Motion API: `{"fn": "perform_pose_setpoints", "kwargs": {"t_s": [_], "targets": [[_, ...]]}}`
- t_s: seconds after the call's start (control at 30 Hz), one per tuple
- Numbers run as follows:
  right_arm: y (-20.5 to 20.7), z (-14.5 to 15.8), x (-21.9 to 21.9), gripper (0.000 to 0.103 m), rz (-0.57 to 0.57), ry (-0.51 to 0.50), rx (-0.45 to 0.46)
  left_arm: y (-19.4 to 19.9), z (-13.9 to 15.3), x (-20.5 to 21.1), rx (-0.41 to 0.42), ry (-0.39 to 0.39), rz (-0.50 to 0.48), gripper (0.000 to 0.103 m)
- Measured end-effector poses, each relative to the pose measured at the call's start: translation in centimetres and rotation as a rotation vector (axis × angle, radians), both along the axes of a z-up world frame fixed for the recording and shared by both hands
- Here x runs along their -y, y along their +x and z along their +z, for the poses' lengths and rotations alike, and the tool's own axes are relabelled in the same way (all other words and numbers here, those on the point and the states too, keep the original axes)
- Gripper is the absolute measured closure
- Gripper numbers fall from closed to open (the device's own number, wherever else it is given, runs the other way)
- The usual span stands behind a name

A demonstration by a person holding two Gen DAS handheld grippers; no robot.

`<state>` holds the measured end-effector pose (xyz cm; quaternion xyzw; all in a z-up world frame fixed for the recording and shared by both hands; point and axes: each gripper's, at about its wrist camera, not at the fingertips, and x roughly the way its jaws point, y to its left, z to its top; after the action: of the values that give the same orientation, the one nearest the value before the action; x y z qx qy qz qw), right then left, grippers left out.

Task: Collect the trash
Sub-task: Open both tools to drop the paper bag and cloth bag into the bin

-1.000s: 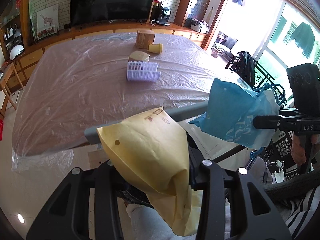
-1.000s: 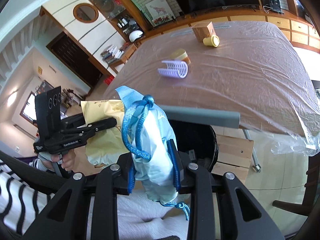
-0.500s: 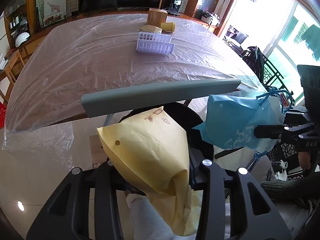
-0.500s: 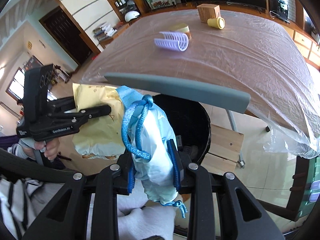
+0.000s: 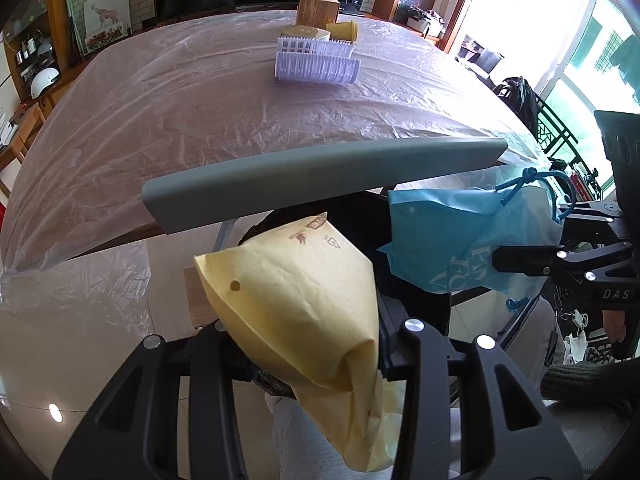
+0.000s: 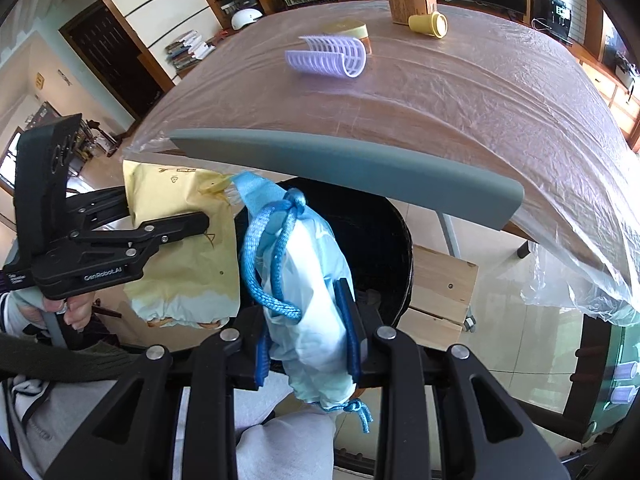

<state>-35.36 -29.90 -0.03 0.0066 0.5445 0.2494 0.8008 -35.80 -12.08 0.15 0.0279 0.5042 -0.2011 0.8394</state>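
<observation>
The step in hand is the drop-off — both pieces of trash hang over the black bin, which stands on the floor just below the table edge, behind a grey bar. The left gripper is clenched on a yellow envelope, pinched near its lower end with the rest standing up ahead of the fingers. The right gripper grasps a blue bag with a blue cord looped round it. The two bundles sit side by side, close but seemingly not touching. Next, I judge, each gripper must point into the bin's mouth and then let go — the envelope is wide and may catch the rim. A lilac rack, a cup and a box remain on the table.
</observation>
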Motion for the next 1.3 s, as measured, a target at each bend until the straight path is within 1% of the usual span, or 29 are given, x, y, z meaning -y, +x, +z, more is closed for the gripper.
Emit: {"fn": "perform_pose_setpoints", "kwargs": {"t_s": [0.17, 0.37, 0.63, 0.83, 1.3], "targets": [[0.4, -0.9, -0.7, 0.074, -0.016, -0.037, -0.005, 0.6, -0.8, 0.1, -0.011, 0.011, 0.006, 0.061], [0.9, -2.0, -1.0, 0.074, -0.045, -0.027, -0.026, 1.3, -1.8, 0.3, -0.027, 0.028, 0.01, 0.061], [1.7, -3.1, -1.3, 0.074, -0.067, -0.03, -0.048, 1.8, -3.1, 1.0, -0.044, 0.064, -0.008, 0.061], [2.5, -3.9, -1.0, 0.074, -0.099, -0.014, -0.074, 2.2, -3.8, 1.7, -0.056, 0.083, -0.021, 0.061], [3.4, -5.3, -1.1, 0.074, -0.111, -0.015, -0.108, 2.9, -4.9, 2.7, -0.072, 0.113, -0.047, 0.061]]}}
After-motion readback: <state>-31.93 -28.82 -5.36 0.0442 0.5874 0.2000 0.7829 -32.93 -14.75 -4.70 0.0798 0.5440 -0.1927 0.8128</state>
